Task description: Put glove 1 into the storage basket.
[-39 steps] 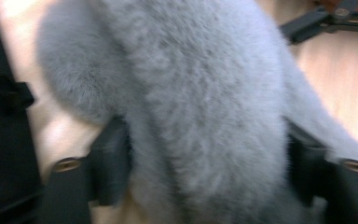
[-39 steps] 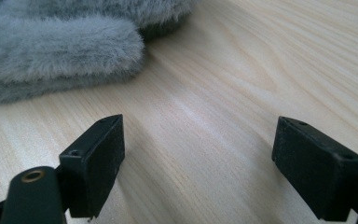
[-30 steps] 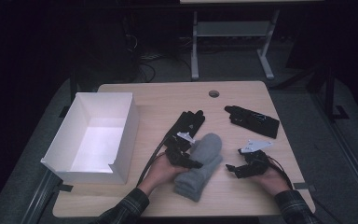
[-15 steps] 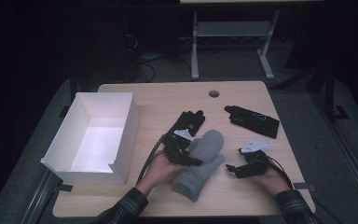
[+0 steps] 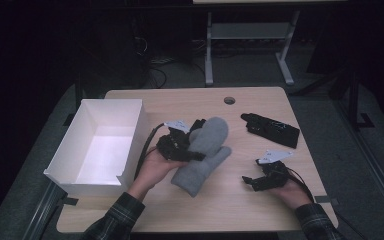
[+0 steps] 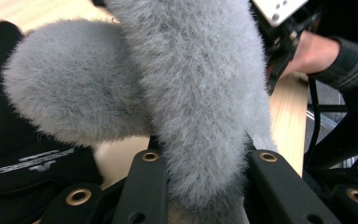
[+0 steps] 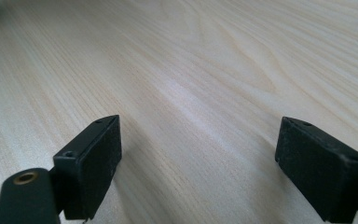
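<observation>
Fluffy grey fleece mitten [image 5: 204, 155] pinched in my left gripper [image 5: 180, 147]: soft, light, floppy.
Best held mid-body; right gripper [image 5: 260, 181], at four o'clock, gapes wide, holding nothing.

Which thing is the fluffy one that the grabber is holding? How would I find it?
Look at the wooden table with the white box on its left side. Just right of that box, the left gripper is clamped on a grey mitten. It is pale, fuzzy and has one thumb, while the black glove farther right is dark and flat.
</observation>
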Available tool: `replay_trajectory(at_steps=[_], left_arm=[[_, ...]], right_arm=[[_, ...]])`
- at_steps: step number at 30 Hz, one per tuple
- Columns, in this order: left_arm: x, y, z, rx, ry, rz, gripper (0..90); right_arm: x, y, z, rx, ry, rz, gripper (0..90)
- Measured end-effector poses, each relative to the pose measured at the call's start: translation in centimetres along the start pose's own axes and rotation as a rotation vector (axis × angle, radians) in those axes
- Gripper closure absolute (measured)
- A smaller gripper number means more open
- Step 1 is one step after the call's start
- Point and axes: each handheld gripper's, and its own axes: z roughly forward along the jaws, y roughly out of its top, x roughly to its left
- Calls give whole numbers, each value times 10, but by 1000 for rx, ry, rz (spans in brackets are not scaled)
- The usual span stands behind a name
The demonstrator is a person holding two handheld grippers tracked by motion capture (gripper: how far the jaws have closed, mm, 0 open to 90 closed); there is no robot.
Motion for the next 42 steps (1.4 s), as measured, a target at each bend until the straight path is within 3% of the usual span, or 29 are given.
replay_trajectory(at_steps=[13,22,32,42], left_arm=[[3,35,-80,-47,81,9,743],[10,47,-129,-96,138,-8,742],[27,34,-192,-134,231,-59,743],[48,3,-232,-123,321,-128,742]], right_arm=[[0,0,0,1,-2,0,143],[0,0,0,1,-2,1,142],[0,0,0,2,-3,2,140],[0,0,0,0,-7,2,138]])
